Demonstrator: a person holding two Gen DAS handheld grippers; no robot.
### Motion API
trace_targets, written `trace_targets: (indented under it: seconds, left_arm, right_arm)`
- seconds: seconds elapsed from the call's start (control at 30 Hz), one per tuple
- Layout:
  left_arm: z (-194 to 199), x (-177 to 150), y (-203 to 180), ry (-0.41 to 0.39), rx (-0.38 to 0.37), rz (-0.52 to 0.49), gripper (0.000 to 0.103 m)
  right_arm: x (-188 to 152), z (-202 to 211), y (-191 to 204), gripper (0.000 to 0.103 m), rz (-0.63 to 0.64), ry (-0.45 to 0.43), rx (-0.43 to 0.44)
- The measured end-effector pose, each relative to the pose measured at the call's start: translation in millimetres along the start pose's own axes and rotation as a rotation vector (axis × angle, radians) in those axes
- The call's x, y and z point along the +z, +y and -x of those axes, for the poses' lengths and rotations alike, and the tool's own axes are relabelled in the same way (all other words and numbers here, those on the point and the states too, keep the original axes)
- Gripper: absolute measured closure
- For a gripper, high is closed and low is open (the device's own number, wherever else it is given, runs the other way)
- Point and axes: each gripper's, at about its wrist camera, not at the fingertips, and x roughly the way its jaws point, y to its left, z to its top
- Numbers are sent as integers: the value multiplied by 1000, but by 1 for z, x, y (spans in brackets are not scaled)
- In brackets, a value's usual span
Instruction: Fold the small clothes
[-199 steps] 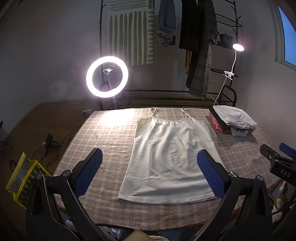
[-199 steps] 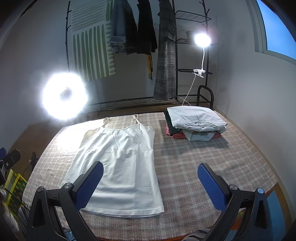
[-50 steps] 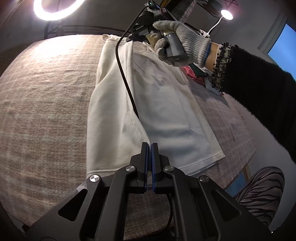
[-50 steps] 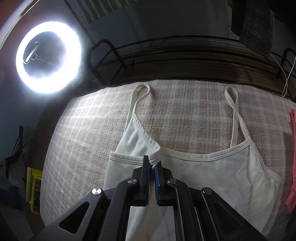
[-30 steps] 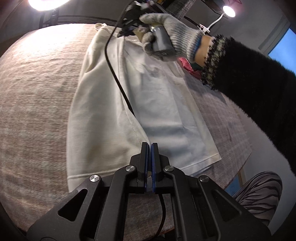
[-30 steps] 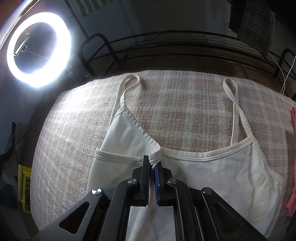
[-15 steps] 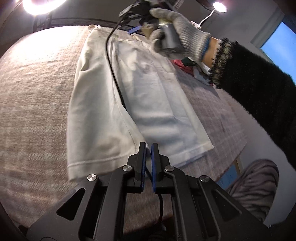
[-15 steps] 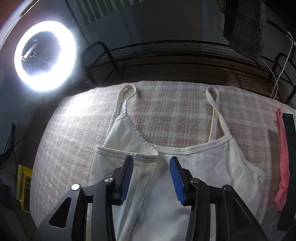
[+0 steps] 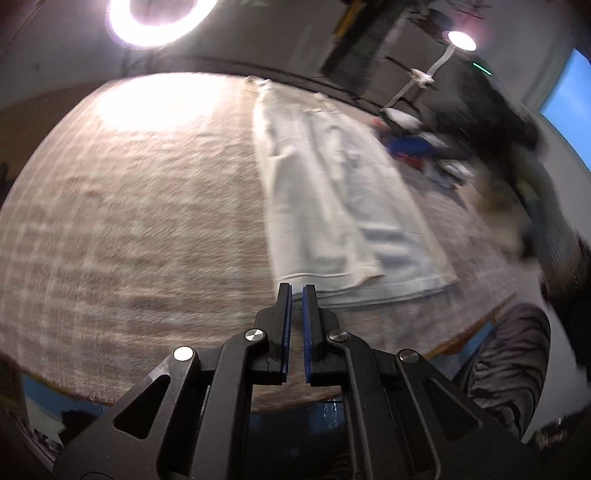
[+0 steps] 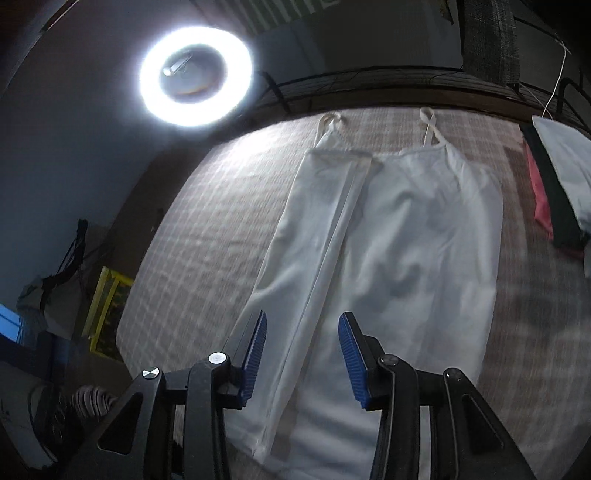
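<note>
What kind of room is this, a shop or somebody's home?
Probably a room at home set up for filming: a ring light, clothes hanging on a rack, and a white camisole spread on a checked tablecloth.

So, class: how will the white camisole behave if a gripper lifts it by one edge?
The camisole is probably floppy: its folded left panel lies flat and creased. Likely light, since the fabric looks thin. Its straps would probably dangle.

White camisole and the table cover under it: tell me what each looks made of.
White camisole: looks like thin, matte knit fabric, perhaps cotton; it lies limp with soft wrinkles and stitched hems.
Table cover: seems a coarse woven cloth in a beige plaid, matte; the grid pattern and rough texture show, though blur hides the fibre.
</note>
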Motion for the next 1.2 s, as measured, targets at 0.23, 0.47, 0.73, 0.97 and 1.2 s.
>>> trace_targets:
  seconds: [0.23,0.47,0.73,0.97,1.2]
  left_arm:
    - [-20,4,19,22,25,27,102]
    - [-29,4,15,21,48,1,102]
    - [-27,10,10,1,55,-18,102]
    - [-34,18,-3,-1,59,-64,102]
    - [-35,19,-19,-20,84,-120,102]
  right_arm:
    - [-92,-29,19,59,21,123,-42]
    - [-118,-51,15,63,-34,164,4]
    - [-120,-36,10,101,-79,143,88]
    - [-130,-35,-1,101,-149,144,150]
    - [-131,-38,6,85,-77,158,82]
